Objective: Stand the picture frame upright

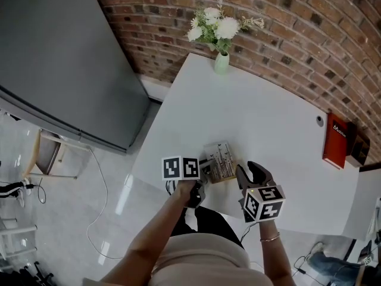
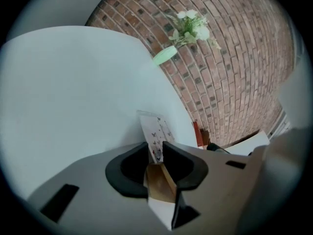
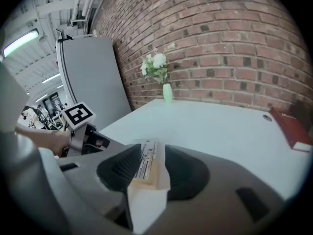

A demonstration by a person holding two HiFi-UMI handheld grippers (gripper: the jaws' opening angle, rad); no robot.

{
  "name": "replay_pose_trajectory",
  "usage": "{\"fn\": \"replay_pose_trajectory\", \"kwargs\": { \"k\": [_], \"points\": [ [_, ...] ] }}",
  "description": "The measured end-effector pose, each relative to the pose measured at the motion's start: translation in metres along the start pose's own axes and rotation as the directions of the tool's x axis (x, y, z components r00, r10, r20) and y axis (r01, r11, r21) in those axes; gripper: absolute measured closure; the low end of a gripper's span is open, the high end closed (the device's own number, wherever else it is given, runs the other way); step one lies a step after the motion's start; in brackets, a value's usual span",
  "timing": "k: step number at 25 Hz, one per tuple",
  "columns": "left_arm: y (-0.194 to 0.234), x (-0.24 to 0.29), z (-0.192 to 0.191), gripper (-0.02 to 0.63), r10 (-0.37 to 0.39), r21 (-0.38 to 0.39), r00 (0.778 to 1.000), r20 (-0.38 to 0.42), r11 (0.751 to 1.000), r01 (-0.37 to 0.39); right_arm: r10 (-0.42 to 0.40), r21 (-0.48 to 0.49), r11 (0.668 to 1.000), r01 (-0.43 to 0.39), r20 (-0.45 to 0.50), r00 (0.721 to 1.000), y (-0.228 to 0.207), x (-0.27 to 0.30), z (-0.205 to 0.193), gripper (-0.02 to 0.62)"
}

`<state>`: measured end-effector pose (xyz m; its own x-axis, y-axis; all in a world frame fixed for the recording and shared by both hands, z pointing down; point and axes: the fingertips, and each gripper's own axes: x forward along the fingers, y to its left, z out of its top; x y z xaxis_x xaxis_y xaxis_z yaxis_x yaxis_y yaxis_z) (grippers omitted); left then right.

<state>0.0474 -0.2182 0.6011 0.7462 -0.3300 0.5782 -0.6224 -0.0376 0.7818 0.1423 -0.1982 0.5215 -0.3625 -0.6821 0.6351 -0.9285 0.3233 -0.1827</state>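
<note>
1. A white table [image 1: 256, 118] fills the middle, its far corner reaching up to the wall.
2. At that far corner, 1 pale green vase [image 1: 221, 62] stands upright, with white flowers [image 1: 215, 27] and green leaves spreading above it.
3. A red-brown brick wall [image 1: 297, 28] runs behind the table.
4. A red book [image 1: 336, 140] lies near the table's right edge, with a dark object [image 1: 359, 149] just beside it, too small to identify.
5. 1 small round grey fitting [image 1: 319, 121] sits in the tabletop, near the book.
6. Off to the left stands a big grey panel [image 1: 59, 58], and a thin cable [image 1: 98, 177] trails over the glossy pale floor [image 1: 71, 219].
</note>
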Motion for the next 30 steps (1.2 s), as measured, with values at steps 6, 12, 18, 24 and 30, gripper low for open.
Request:
{"fn": "replay_pose_trajectory", "kwargs": {
  "k": [6,12,18,24,30],
  "points": [
    [0.0,0.0,0.0,0.525,0.005,-0.003,1.0,0.004,1.0,-0.005,0.012,-0.035,0.999,-0.015,-0.091,0.996,0.003,0.013,-0.011,0.456],
    [-0.001,0.0,0.0,0.525,0.006,-0.004,1.0,0.002,1.0,-0.006,-0.007,-0.055,0.998,-0.003,-0.174,0.985,0.002,0.028,-0.021,0.456],
    [0.0,0.0,-0.001,0.526,0.009,-0.002,1.0,0.002,1.0,-0.009,-0.01,-0.05,0.999,-0.004,-0.259,0.966,0.0,0.041,-0.038,0.456],
    [-0.001,0.001,0.0,0.526,0.003,-0.005,1.0,-0.002,1.0,-0.003,-0.023,-0.045,0.999,0.01,-0.307,0.951,-0.002,0.05,-0.041,0.456],
    [-0.001,0.001,0.0,0.526,0.002,-0.004,1.0,-0.007,1.0,-0.003,-0.01,-0.027,1.0,0.001,-0.329,0.944,-0.002,0.053,-0.041,0.456]
  ]
}}
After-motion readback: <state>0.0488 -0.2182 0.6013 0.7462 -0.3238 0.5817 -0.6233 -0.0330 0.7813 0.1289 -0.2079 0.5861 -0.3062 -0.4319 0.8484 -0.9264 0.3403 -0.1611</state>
